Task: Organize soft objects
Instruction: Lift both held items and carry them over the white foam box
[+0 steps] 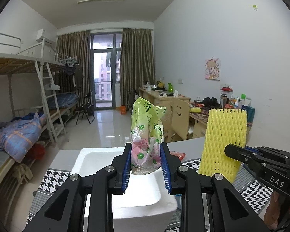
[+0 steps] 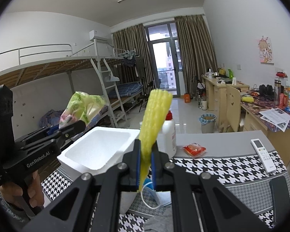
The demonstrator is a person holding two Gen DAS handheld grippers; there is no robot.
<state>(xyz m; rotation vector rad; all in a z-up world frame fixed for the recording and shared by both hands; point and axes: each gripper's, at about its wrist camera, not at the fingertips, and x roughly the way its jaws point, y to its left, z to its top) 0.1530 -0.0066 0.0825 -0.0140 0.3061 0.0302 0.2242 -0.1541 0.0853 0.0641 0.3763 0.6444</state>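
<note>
My left gripper (image 1: pixel 145 161) is shut on a crumpled green and pink floral plastic bag (image 1: pixel 146 135), held upright above a white foam box (image 1: pixel 129 191). The same bag (image 2: pixel 81 108) shows at the left of the right wrist view, in the left gripper (image 2: pixel 71 128). My right gripper (image 2: pixel 145 158) is shut on a yellow foam net sleeve (image 2: pixel 154 119), which stands up between its blue pads. In the left wrist view that sleeve (image 1: pixel 224 141) hangs to the right of the box, pinched by the right gripper (image 1: pixel 232 151). The foam box (image 2: pixel 98 150) is open and looks bare inside.
A houndstooth cloth (image 2: pixel 222 166) covers the grey table (image 2: pixel 222 139). On it lie a red packet (image 2: pixel 195 148), a white remote (image 2: pixel 263 154), a white bottle (image 2: pixel 169 133) and a face mask (image 2: pixel 150 191). Bunk beds stand left, desks right.
</note>
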